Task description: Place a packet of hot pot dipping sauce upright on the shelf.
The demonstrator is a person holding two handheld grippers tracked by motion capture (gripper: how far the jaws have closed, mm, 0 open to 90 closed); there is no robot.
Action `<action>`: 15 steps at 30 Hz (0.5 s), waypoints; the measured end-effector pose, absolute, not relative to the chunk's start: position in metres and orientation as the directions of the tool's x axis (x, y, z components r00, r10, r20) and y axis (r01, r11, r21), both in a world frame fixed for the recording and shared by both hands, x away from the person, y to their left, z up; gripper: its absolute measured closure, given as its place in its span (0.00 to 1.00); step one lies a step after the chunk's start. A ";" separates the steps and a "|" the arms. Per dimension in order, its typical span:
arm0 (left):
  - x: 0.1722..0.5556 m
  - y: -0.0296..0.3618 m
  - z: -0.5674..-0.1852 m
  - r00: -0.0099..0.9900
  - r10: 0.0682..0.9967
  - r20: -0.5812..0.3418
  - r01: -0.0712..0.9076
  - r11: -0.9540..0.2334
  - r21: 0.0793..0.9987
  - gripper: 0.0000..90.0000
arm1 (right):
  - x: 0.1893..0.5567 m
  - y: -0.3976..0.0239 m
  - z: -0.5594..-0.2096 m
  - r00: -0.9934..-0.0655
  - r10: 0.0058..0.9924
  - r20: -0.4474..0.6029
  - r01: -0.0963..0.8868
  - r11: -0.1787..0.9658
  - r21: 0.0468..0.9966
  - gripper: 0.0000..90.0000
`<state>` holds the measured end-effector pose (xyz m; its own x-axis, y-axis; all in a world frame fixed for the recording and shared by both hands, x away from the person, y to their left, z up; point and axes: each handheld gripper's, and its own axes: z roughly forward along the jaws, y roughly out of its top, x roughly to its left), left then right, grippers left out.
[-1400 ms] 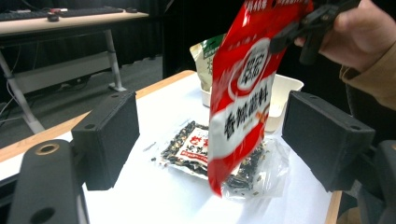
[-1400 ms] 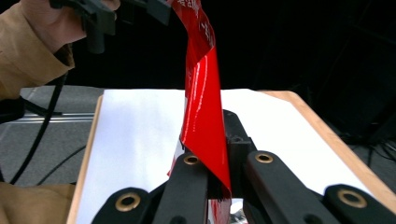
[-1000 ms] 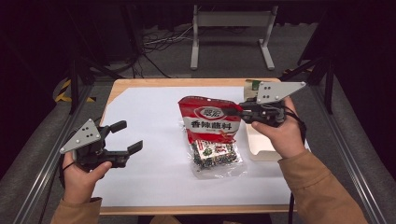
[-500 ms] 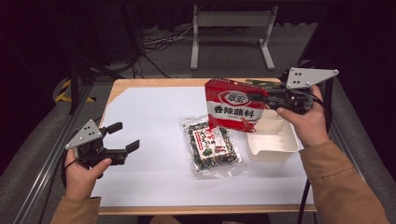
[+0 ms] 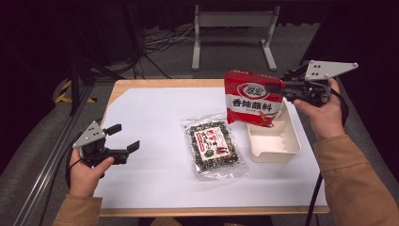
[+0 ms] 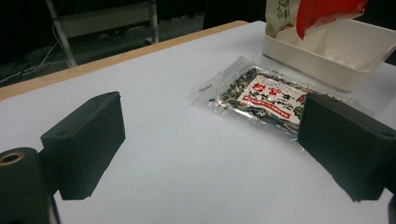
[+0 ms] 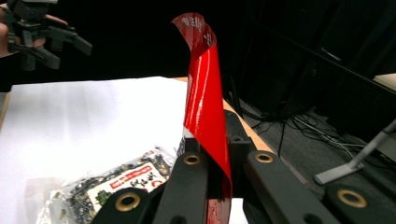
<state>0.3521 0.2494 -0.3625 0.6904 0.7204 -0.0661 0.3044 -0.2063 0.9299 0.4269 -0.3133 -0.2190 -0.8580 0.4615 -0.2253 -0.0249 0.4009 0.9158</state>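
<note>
Now the red packet (image 5: 254, 98) has gone from over the clear seaweed bag (image 5: 214, 147) to hanging above the white tray (image 5: 275, 141) at right, pinched in the right claw (image 5: 282, 88). White sheet covers the wooden surface (image 5: 155, 84); dark room beyond. Left claw (image 5: 124, 137) sits low at near left, jaws just opening, nothing between.

Two snack packets, red packet (image 5: 254, 98) and clear packet (image 5: 214, 147); one tray (image 5: 275, 143).
</note>
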 end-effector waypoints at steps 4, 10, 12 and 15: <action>0.355 0.251 -0.366 0.682 0.728 -0.065 0.315 -0.213 0.925 0.09 | 0.433 -0.325 -0.220 -0.844 0.485 -0.229 -0.020 0.399 0.917 0.99; 0.358 0.254 -0.373 0.665 0.744 -0.060 0.338 -0.228 0.913 0.09 | 0.441 -0.341 -0.222 -0.829 0.507 -0.236 -0.026 0.385 0.922 0.98; 0.360 0.255 -0.375 0.663 0.746 -0.060 0.341 -0.229 0.912 0.09 | 0.444 -0.346 -0.222 -0.824 0.515 -0.236 -0.023 0.386 0.922 0.99; 0.362 0.256 -0.378 0.661 0.746 -0.076 0.352 -0.219 0.910 0.09 | 0.449 -0.352 -0.223 -0.814 0.533 -0.230 -0.008 0.387 0.922 0.99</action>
<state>0.3619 0.2558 -0.3775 0.6614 0.7462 -0.0760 0.3522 -0.2194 0.9099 0.4485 -0.3524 -0.2228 -0.8141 0.5332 -0.2301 -0.0075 0.3865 0.9223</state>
